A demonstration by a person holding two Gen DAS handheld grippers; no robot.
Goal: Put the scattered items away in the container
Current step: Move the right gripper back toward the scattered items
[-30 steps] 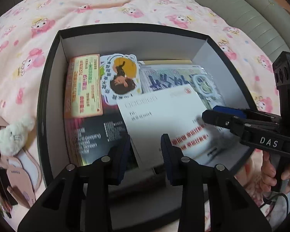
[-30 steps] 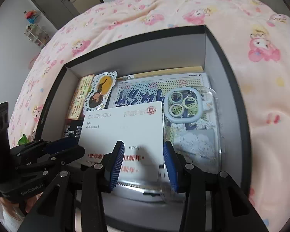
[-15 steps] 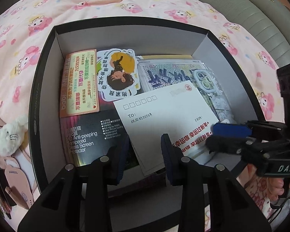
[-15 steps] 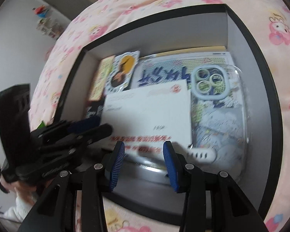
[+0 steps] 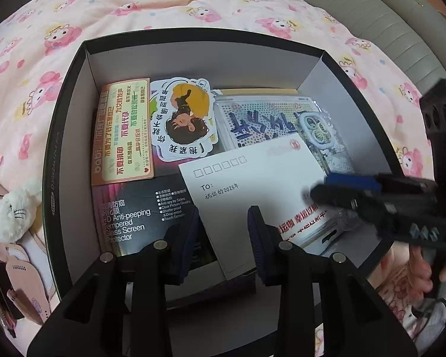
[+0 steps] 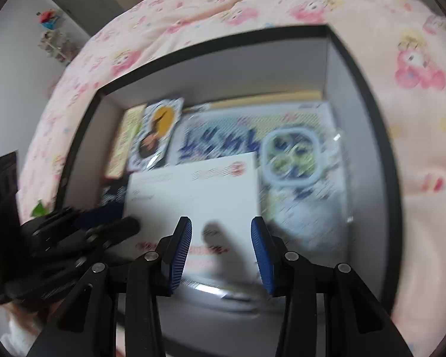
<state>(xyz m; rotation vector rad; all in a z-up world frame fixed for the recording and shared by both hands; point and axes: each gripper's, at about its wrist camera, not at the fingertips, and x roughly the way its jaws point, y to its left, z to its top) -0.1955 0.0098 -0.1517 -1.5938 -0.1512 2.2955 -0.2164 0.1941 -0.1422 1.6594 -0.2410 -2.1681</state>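
A black box with grey walls point(image 5: 193, 59) point(image 6: 211, 77) sits on the pink bedspread. Inside lie a white envelope point(image 5: 252, 178) point(image 6: 193, 196), a cartoon sticker point(image 5: 184, 119) point(image 6: 157, 131), an orange card point(image 5: 122, 131), a screen protector pack point(image 5: 133, 217), a bead board point(image 5: 261, 119) point(image 6: 246, 131) and a clear phone case point(image 5: 318, 128) point(image 6: 291, 160). My left gripper point(image 5: 223, 238) is open and empty above the envelope's near corner. My right gripper point(image 6: 221, 250) is open and empty above the envelope; it shows at the right of the left wrist view point(image 5: 371, 196).
A white plush toy point(image 5: 12, 211) and pink cards point(image 5: 23, 273) lie on the bed left of the box. A grey padded headboard point(image 5: 371, 29) curves at the far right. A shelf point(image 6: 56, 41) stands by the far wall.
Both grippers have pulled back and up from the box, so more of it shows. The right gripper shifted sideways over the envelope and its view is now blurred. The envelope stays in the box.
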